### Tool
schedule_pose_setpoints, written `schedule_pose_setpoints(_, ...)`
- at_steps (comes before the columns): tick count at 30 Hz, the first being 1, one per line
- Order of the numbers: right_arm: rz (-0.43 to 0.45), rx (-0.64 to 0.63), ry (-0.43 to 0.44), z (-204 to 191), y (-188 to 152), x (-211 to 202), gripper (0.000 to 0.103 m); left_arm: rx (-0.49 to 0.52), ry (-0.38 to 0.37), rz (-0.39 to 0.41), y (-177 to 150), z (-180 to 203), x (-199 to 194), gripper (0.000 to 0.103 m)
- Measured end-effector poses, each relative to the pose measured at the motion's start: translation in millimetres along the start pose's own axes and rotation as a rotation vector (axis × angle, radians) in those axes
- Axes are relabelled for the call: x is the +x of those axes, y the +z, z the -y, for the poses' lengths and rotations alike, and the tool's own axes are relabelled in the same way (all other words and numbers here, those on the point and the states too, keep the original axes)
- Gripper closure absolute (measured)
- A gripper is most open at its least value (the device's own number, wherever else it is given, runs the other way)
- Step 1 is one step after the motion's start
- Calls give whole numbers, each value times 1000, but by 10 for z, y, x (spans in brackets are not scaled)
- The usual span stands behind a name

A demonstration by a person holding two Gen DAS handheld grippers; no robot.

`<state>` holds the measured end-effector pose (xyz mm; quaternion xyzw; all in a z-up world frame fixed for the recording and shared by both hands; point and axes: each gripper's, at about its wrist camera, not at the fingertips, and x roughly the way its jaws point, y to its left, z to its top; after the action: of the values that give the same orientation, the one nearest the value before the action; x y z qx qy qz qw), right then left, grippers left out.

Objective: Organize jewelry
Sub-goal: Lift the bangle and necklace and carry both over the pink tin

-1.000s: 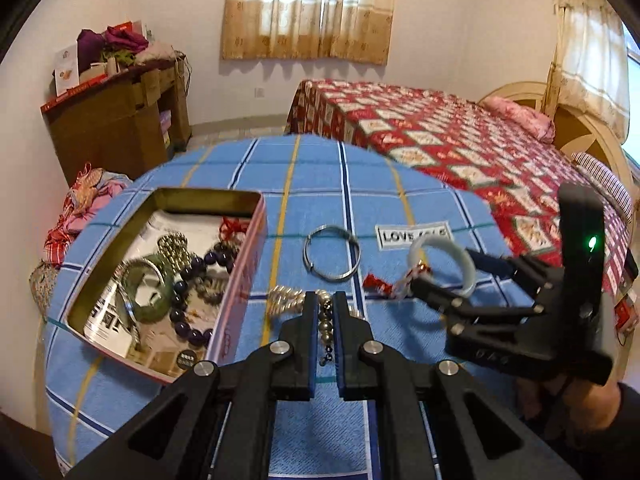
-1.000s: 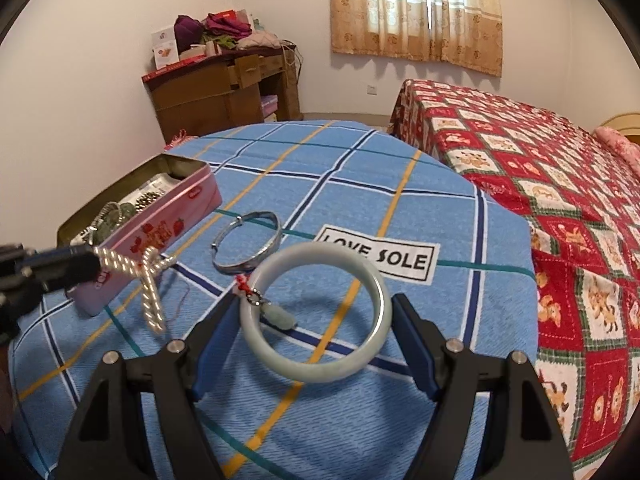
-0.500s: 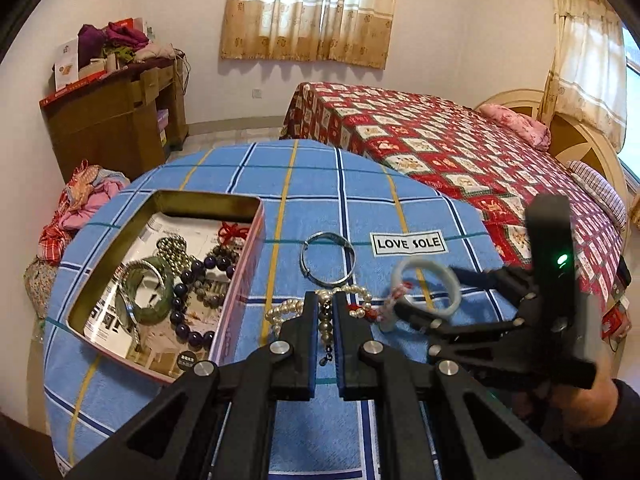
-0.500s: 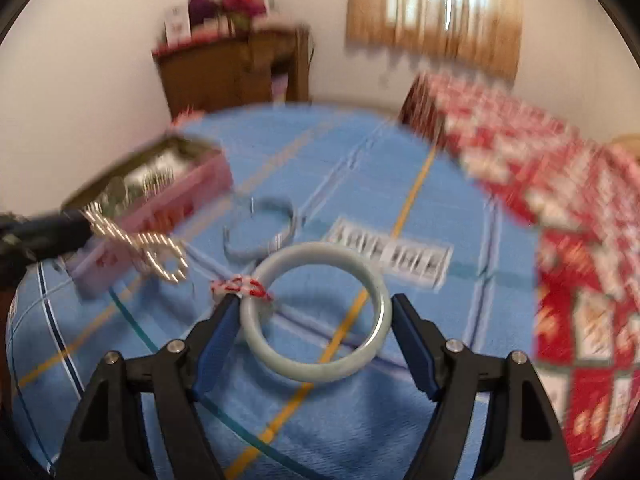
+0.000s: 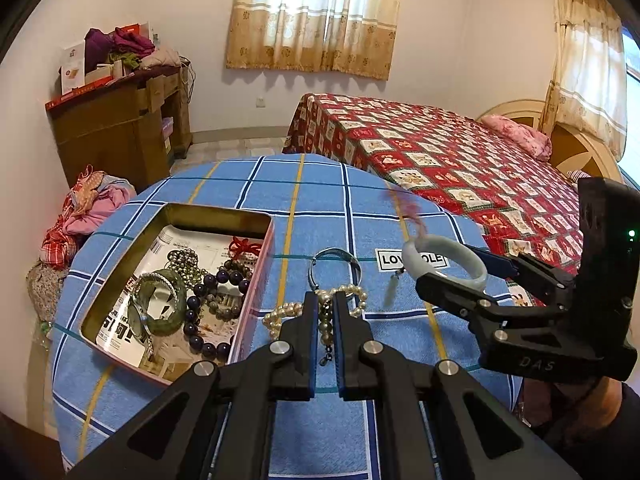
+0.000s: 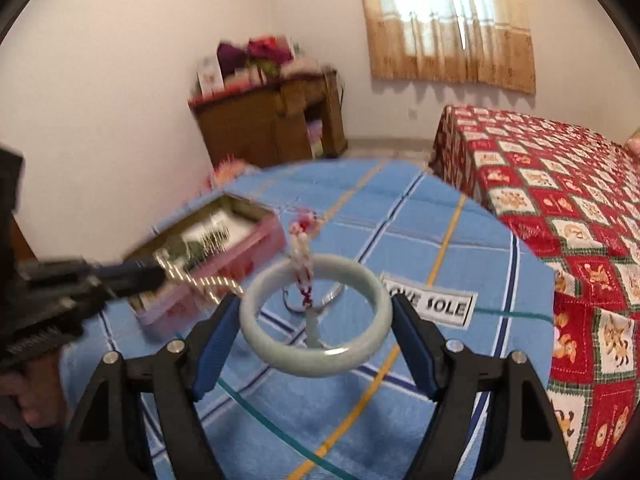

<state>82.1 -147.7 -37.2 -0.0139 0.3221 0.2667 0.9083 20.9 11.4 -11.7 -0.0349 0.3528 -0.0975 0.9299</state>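
Observation:
My left gripper (image 5: pixel 323 300) is shut on a pearl strand (image 5: pixel 280 316), which hangs in loops just above the blue checked tablecloth (image 5: pixel 320 200). My right gripper (image 6: pixel 316 312) is shut on a pale jade bangle (image 6: pixel 304 358) and holds it flat, off the table. A red cord (image 6: pixel 302 248) on the bangle swings blurred, with a small pale charm (image 6: pixel 314 328) dangling. In the left wrist view the bangle (image 5: pixel 460 250) floats right of my left fingers. A silver bangle (image 5: pixel 334 256) lies on the cloth. An open pink tin (image 5: pixel 256 292) at the left holds a green bangle (image 5: pixel 164 304) and dark beads (image 5: pixel 208 284).
The round table's edge curves close behind the tin and on the right. A bed with a red patterned cover (image 5: pixel 460 160) stands right of the table. A wooden cabinet (image 5: pixel 116 128) and a pile of clothes (image 5: pixel 84 216) are at the left.
My right gripper has risen with the jade bangle and tipped up; the red cord and charm now swing. My left gripper and the pearl strand have stayed in place.

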Motion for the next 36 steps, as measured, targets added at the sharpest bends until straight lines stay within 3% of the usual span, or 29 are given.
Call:
schedule_pose_setpoints(3,-71,-7,-22,2,-44,239,25,-4,-6,-12,-22,-7,44,98)
schedule_pose_setpoints(13,-30,-93,-17,-183,139,129,25,-11,-3,52,91,-71,-178,98)
schedule_pose_setpoints(24,16,-180,47,-589,465,255,25,-32,117,166,423,-526,-525,98)
schedule_pose_setpoints(28,16,-200,87,-749,548,391,25,-42,175,156,429,-756,-428,98)
schedule_pose_setpoints(36,5,-255,122,-1048,540,677,25,-95,207,95,285,-1058,-127,97)
